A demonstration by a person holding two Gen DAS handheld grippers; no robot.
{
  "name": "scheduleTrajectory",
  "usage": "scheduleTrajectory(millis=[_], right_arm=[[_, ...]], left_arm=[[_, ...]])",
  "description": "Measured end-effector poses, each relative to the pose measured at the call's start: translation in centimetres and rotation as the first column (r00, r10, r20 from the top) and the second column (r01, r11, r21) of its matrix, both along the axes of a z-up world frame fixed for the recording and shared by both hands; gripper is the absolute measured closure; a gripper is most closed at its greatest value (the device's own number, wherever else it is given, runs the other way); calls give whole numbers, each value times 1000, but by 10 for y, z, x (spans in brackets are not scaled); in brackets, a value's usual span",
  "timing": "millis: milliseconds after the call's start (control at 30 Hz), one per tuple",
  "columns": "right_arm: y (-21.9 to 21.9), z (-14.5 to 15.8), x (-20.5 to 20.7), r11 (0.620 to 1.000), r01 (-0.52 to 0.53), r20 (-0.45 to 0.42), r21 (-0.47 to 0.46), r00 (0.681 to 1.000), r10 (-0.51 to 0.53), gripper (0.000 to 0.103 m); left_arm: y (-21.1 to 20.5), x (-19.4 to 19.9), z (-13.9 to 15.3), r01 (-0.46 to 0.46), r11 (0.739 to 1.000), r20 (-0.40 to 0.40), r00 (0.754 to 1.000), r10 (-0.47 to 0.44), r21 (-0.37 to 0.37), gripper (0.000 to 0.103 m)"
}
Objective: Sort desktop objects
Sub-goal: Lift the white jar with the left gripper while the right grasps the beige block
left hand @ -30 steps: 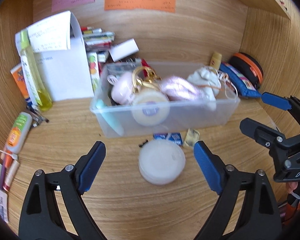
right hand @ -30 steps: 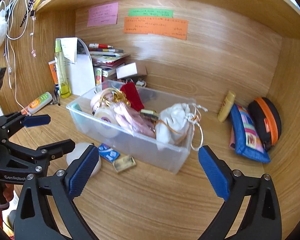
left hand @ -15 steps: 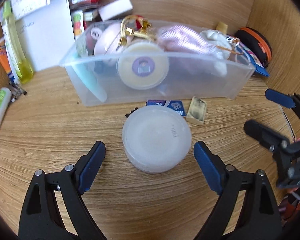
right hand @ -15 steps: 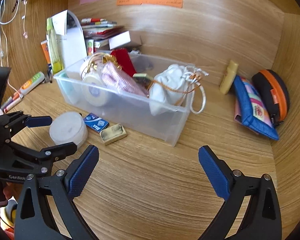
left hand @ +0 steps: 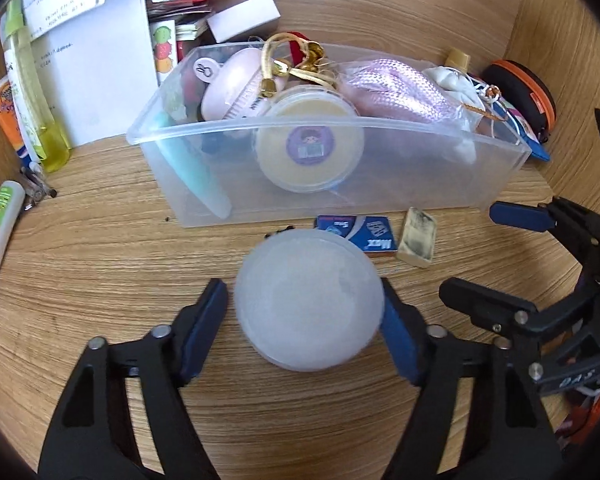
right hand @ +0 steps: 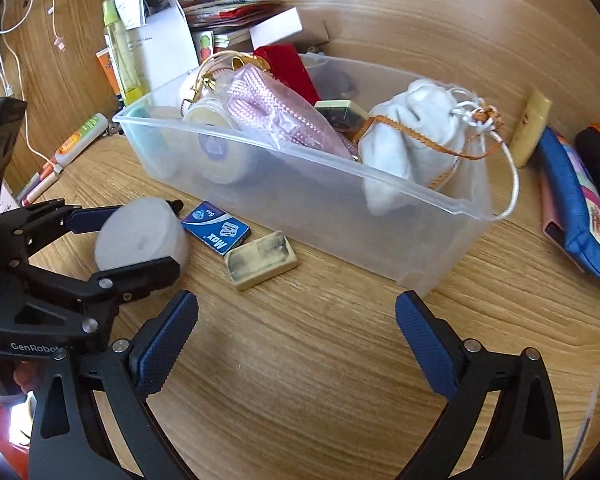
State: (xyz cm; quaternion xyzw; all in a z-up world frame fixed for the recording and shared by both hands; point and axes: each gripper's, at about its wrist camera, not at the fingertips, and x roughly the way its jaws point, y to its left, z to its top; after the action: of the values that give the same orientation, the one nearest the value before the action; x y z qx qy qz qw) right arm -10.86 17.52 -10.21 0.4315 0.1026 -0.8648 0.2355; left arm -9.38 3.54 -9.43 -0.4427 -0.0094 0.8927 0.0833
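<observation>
Left gripper (left hand: 306, 312) pinching the white round container (left hand: 308, 300), which hides its pad faces, before the clear bin (left hand: 340, 184); right gripper (right hand: 296, 344) spread wide.

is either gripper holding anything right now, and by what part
The left gripper clasps the round white container by its opposite side walls, still on the desk. The right gripper is open, holding nothing.

Clear plastic bin (right hand: 440, 236): landmark, heaped above its rim.
In front of it: bare wooden desk (right hand: 340, 380), passable.
Against its front wall: blue packet (right hand: 216, 229), eraser (right hand: 261, 260), round white tub (left hand: 308, 300).
Left of it: bottle (left hand: 32, 96), papers.
Right of it: blue pouch (right hand: 576, 208).
</observation>
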Motion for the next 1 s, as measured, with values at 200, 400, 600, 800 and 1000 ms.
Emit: scheduleTrajectory(millis=[200, 400, 600, 800, 1000], right_arm=[[-16, -5, -4, 998, -43, -5, 40, 999, 43, 12], [-30, -10, -12, 997, -66, 16, 45, 998, 65, 21], [-30, -12, -12, 996, -69, 10, 47, 998, 69, 23], [-36, -10, -10, 995, -91, -9, 40, 996, 92, 47], [-46, -9, -9, 992, -120, -17, 37, 993, 120, 61]], left_arm=[[-17, 5, 0, -16, 1000, -6, 1000, 16, 13, 37], [-15, 4, -1, -34, 999, -18, 999, 34, -24, 38], [-14, 3, 1, -31, 1000, -28, 999, 31, -3, 38], [-13, 8, 3, -34, 999, -49, 998, 34, -7, 38], [-14, 8, 4, -42, 999, -58, 997, 42, -3, 38]])
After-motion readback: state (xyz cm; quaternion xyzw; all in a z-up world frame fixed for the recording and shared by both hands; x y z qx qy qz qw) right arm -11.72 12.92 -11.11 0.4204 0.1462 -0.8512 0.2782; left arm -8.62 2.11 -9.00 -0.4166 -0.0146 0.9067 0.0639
